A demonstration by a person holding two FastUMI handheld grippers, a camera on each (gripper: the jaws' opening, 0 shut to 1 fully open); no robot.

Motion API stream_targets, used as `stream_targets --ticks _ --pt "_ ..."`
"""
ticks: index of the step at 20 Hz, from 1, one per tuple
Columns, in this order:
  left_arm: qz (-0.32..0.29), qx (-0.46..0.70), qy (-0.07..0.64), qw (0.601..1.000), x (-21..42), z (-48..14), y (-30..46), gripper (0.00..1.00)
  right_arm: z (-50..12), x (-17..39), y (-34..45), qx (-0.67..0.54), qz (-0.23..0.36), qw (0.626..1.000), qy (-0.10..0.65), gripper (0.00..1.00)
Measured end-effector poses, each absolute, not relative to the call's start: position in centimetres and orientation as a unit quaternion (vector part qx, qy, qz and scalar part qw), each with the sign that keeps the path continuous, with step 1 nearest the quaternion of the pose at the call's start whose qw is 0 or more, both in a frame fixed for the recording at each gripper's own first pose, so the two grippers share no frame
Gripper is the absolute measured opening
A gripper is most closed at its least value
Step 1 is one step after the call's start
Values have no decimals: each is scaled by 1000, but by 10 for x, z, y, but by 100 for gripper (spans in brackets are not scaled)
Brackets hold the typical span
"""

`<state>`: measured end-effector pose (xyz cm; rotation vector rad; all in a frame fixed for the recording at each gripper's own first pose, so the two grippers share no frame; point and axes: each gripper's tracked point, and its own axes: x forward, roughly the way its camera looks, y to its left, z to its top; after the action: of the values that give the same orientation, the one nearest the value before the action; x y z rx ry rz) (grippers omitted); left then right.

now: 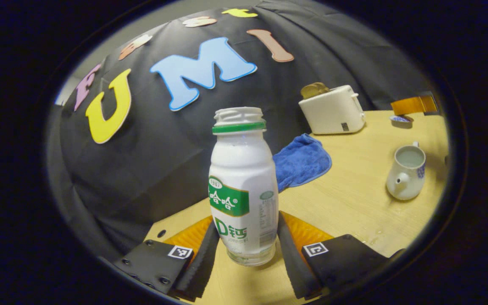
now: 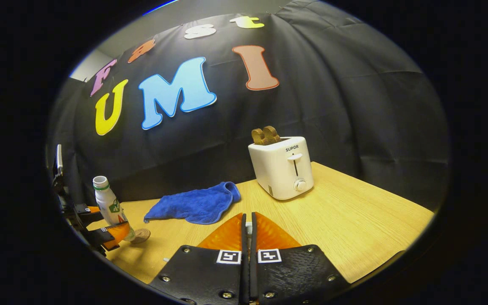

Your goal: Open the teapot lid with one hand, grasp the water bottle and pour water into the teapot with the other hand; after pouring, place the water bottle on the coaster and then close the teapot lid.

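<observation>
A white water bottle (image 1: pixel 243 186) with a green label and no cap stands upright between my left gripper's fingers (image 1: pixel 203 258), which press on its lower sides; my left gripper (image 1: pixel 248 254) is shut on it. In the right gripper view the water bottle (image 2: pixel 107 202) and the left gripper (image 2: pixel 102 233) sit at the far left, with a round brown coaster (image 2: pixel 141 235) at the bottle's base. The white teapot (image 1: pixel 407 171) stands open at the right. Beyond it the teapot lid (image 1: pixel 400 120) hangs under the other gripper. My right gripper (image 2: pixel 248 231) is shut on a small white piece, the lid's knob.
A white toaster (image 2: pixel 284 167) with toast in its slots stands at the back of the wooden table (image 2: pixel 354 228). A blue cloth (image 2: pixel 195 204) lies between the toaster and the bottle. The black booth wall closes off the back.
</observation>
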<state>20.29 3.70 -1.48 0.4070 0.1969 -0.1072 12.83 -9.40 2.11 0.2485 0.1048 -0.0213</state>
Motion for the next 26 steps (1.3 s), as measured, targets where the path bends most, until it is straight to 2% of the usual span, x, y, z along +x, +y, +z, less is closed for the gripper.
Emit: stream_targets --ticks 1,3,4,5,6,9,12,14,15,16,17,19,20,21,22,26 --pt "-54 172 100 979 205 -16 41 87 21 128 -93 120 -10 991 52 0" --pt "-56 120 110 985 210 -22 46 80 20 129 -90 116 -7 992 52 0" --pt "-58 97 113 987 212 -26 50 73 20 129 -89 114 -7 992 54 0" --pt "-60 73 116 989 213 -28 54 87 18 129 -89 112 -7 992 55 0" --pt "-60 50 119 990 214 -30 57 74 18 129 -89 110 -7 992 56 0" --pt "-60 -12 129 990 220 -37 64 86 19 129 -89 104 -9 993 54 0" --pt "-59 -41 122 990 227 -33 68 86 19 129 -87 100 -7 994 54 0" --pt "-51 -26 117 991 231 -32 72 80 19 129 -85 95 -5 994 54 0" --pt "-51 -21 114 992 234 -31 74 80 17 129 -83 92 -4 994 55 0" --pt "-51 -16 111 992 238 -29 74 86 18 129 -82 91 -1 994 55 0" --pt "-48 -12 110 993 241 -29 75 80 18 129 -80 90 1 995 54 0" --pt "-47 -10 113 992 244 -34 74 80 19 128 -77 85 6 995 52 0" --pt "-45 -9 119 992 244 -38 72 86 20 128 -75 84 10 995 51 0" --pt "-45 -9 114 992 245 -37 72 75 20 128 -73 84 15 995 50 0" --pt "-42 -13 113 993 245 -37 72 87 21 127 -71 85 19 995 50 0" --pt "-46 -2 97 994 240 -39 70 87 21 127 -68 80 22 995 48 0"
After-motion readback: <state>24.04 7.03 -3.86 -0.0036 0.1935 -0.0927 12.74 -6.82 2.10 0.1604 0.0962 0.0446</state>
